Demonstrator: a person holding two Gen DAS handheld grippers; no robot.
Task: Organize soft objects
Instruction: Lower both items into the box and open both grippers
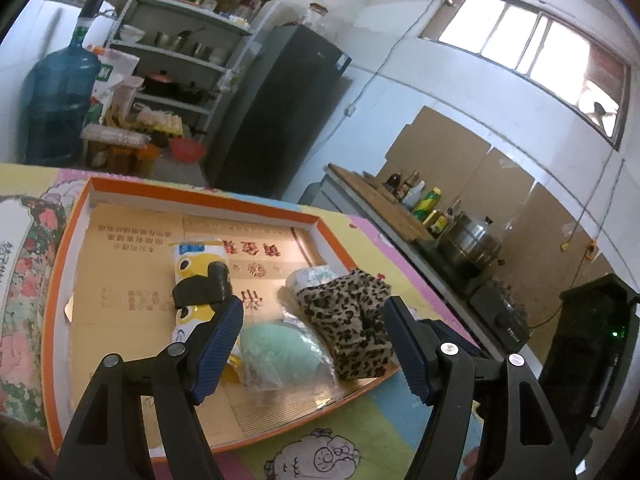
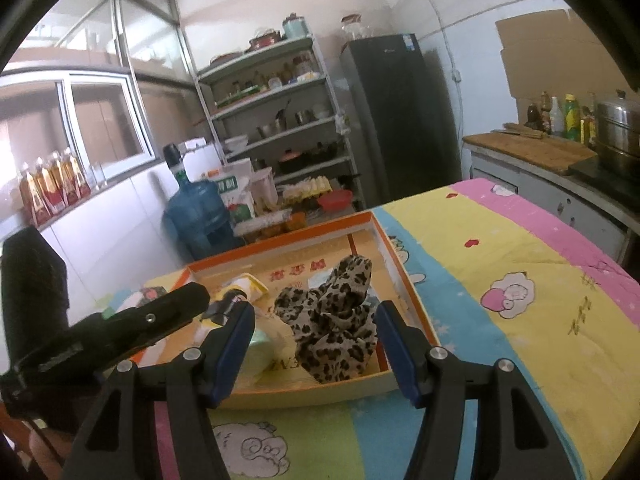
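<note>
- Leopard-print cloth (image 2: 334,320), crumpled and bunched, sits in the orange-rimmed cardboard tray (image 2: 404,280), just ahead between the right tongs (image 2: 316,344), whose fingers are spread, holding nothing.
- Left tongs (image 1: 314,340) likewise spread, empty.
- One mint-green soft item (image 1: 276,350) in clear wrap; one yellow-and-white pouch (image 1: 196,276).

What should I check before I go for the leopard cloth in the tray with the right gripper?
1. Right gripper open: ok.
2. Right gripper empty: ok.
3. Leopard cloth between its fingers, ahead: ok.
4. Left gripper open and empty: ok.
5. Cloth apart from the green pouch: not ok, they touch.
6. Cloth inside the orange tray: ok.
</note>
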